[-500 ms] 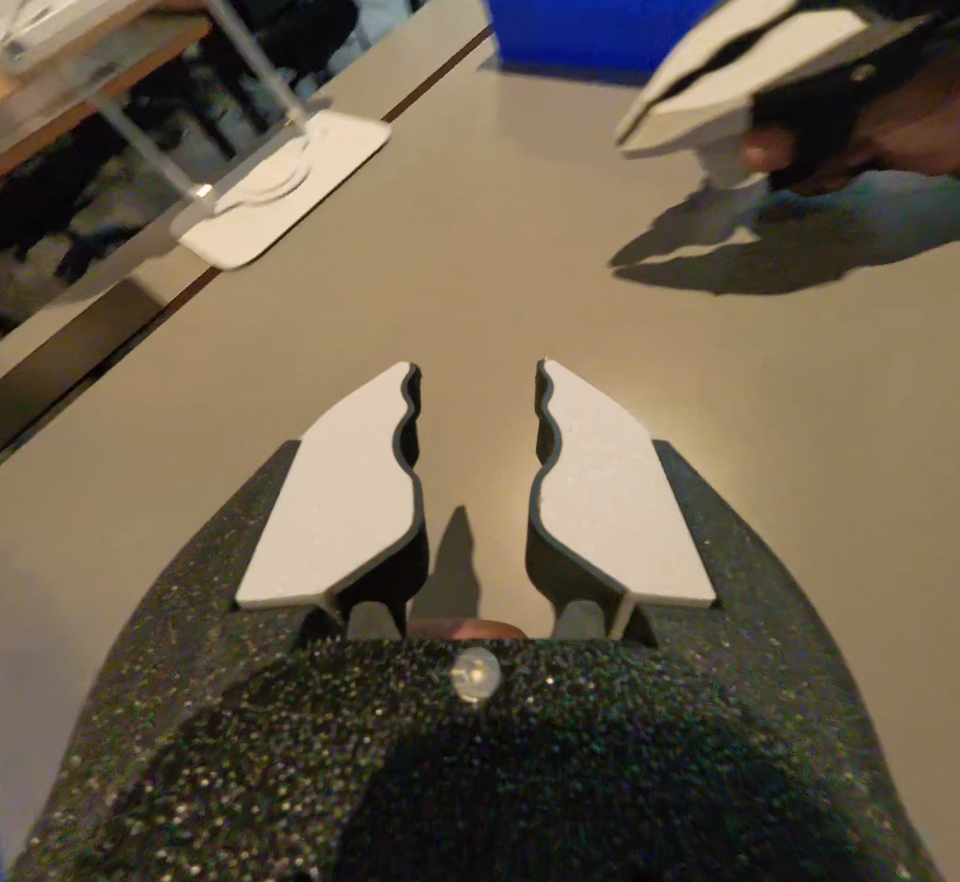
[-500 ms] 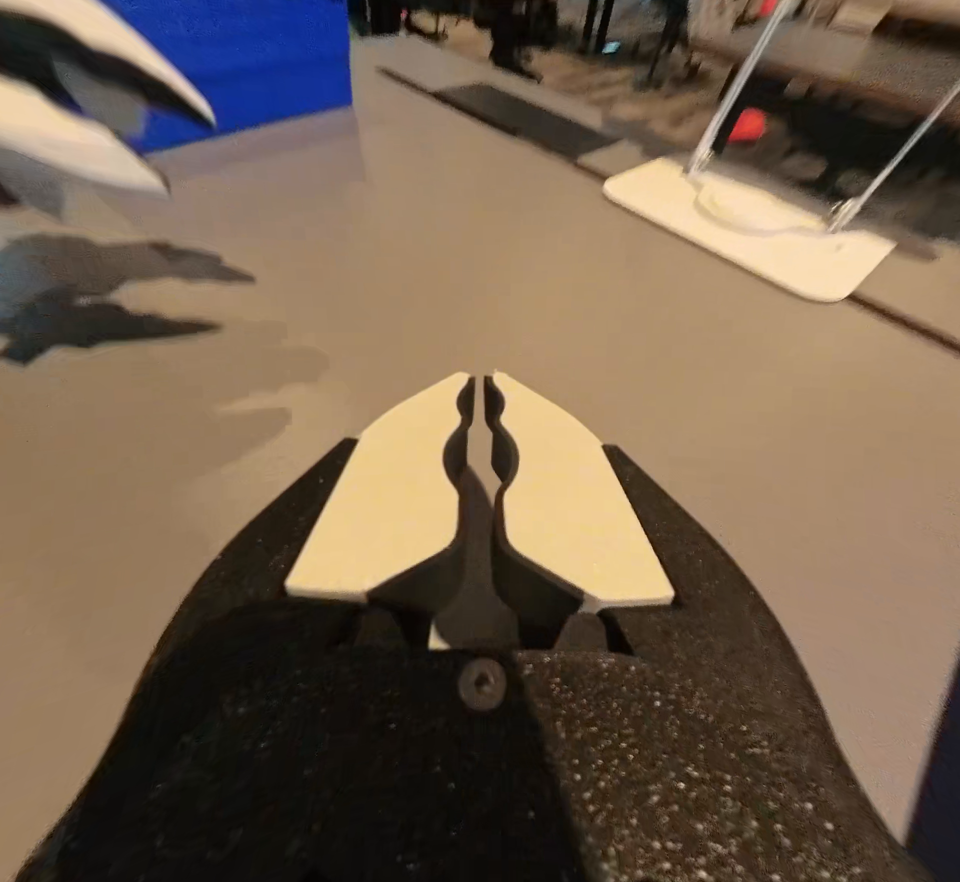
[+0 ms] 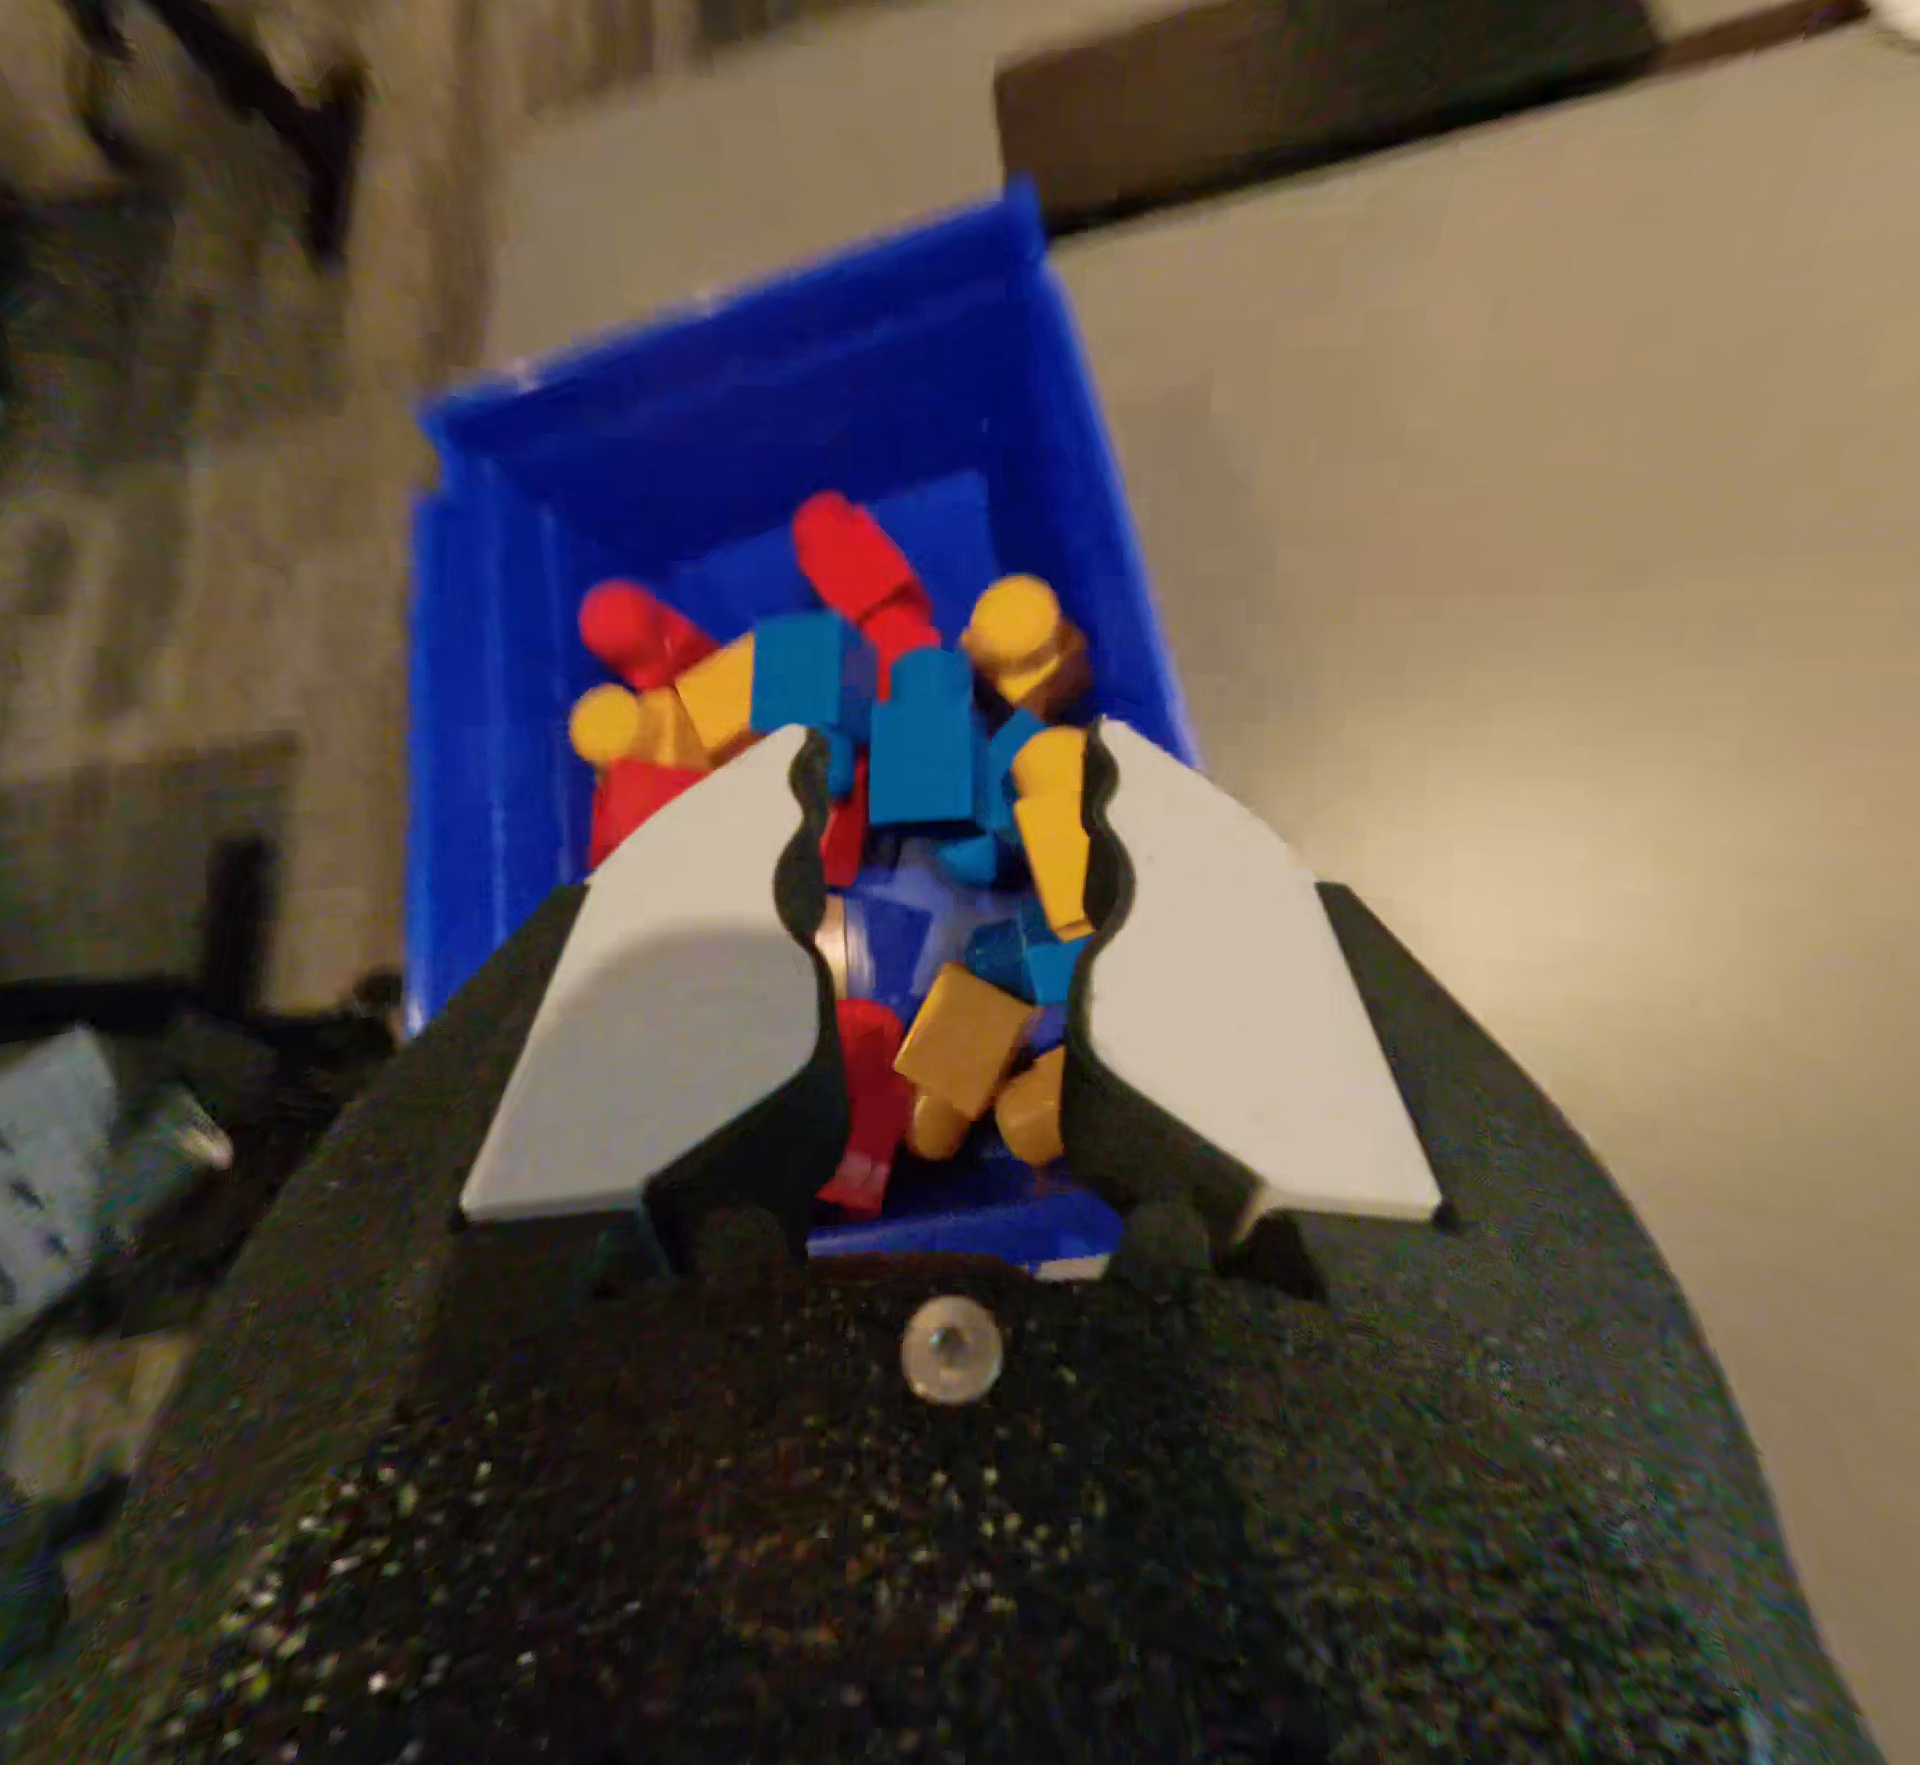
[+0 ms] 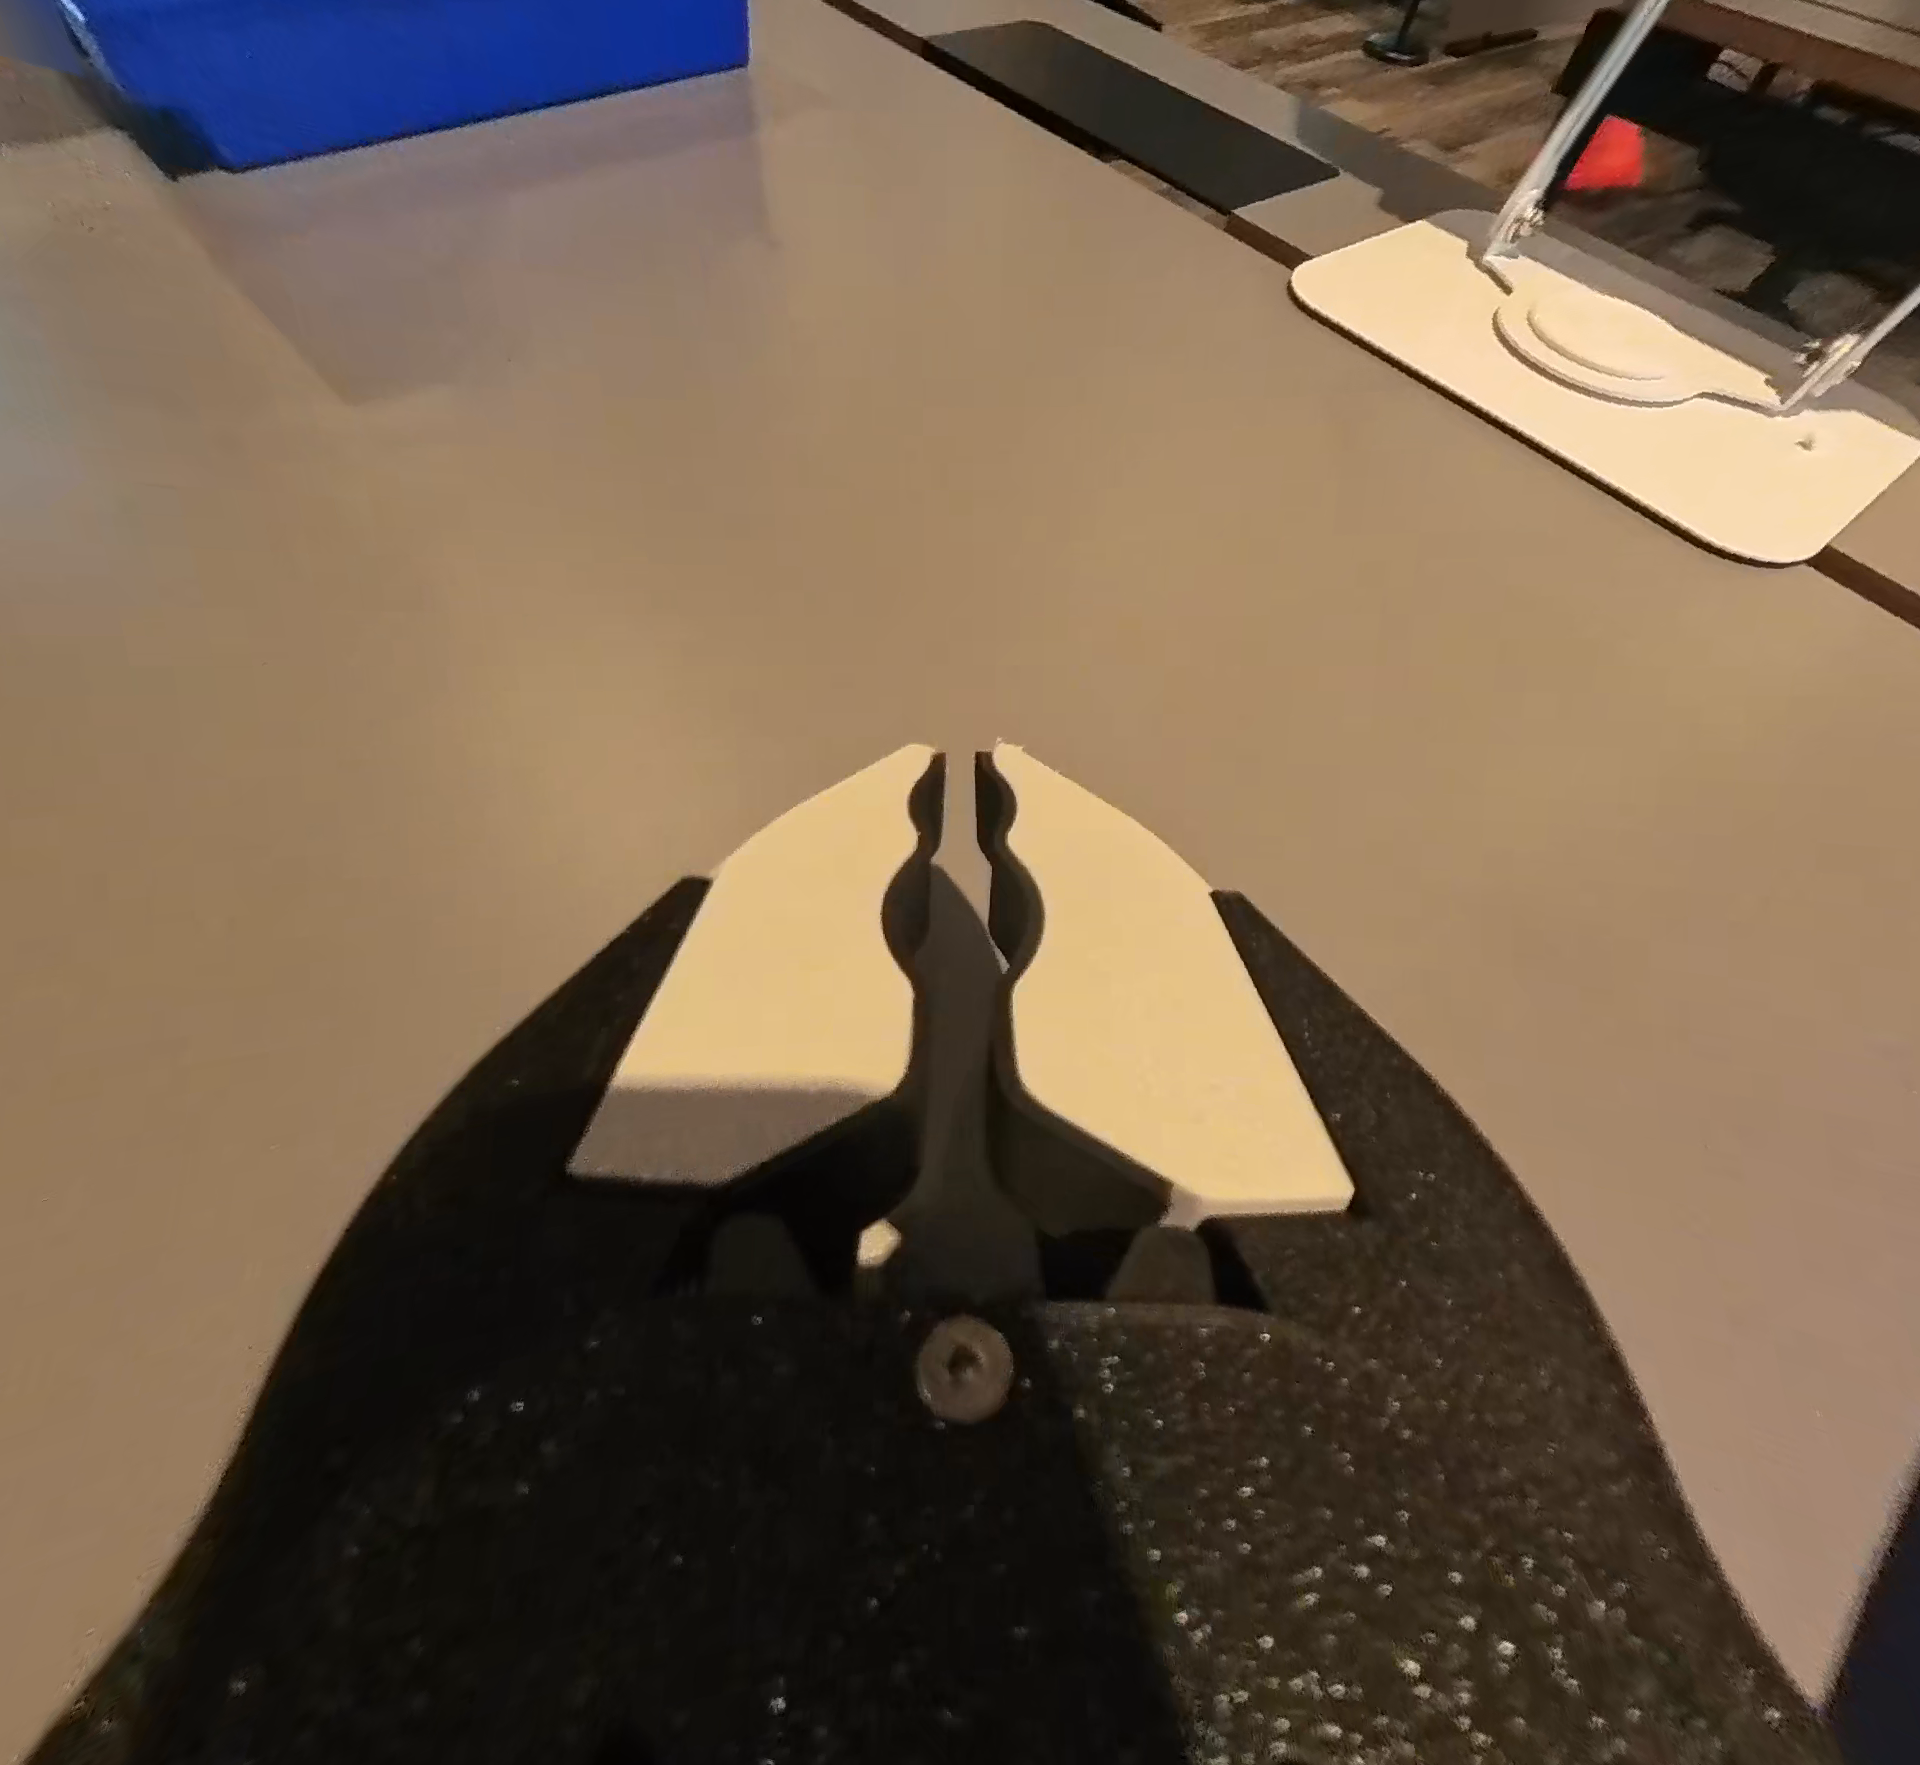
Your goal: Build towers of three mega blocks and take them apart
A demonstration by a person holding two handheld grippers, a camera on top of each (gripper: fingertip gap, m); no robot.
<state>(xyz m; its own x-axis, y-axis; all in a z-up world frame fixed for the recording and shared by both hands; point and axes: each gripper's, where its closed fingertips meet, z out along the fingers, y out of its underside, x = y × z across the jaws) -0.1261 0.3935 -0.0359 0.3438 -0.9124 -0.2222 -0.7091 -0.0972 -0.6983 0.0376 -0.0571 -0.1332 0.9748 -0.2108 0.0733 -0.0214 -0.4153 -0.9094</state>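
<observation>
The left tongs [image 3: 951,749] are held right above a blue bin [image 3: 644,468], pointing down into it. Their two white fingers [image 3: 665,988] are apart, and nothing is gripped between them. In the bin a heap of toy blocks is seen. A blue block [image 3: 920,749] lies on top of the heap, near the tips of the tongs. Next to it, by the right finger, a yellow block [image 3: 1055,832] is seen. Red blocks [image 3: 857,562] lie farther back in the bin, and more yellow blocks [image 3: 961,1040] and one red one lie lower down, between the fingers. The blocks are all jumbled, and no tower is seen. This view is blurred, so it cannot be told whether the tongs touch any block. The bin stands on a grey table [image 3: 1507,572], near its edge.

The right tongs [image 4: 961,754] are held low over the bare table [image 4: 623,572]. Their fingers [image 4: 790,967] are nearly together, with only a thin gap left at the tips, and nothing is held. The blue bin [image 4: 416,1] is seen far off at the top left of this view. A flat white stand [image 4: 1662,437] with a clear leg [image 4: 1600,94] rests on the table at the far right. A black mat [image 4: 1132,110] lies along the far edge.
</observation>
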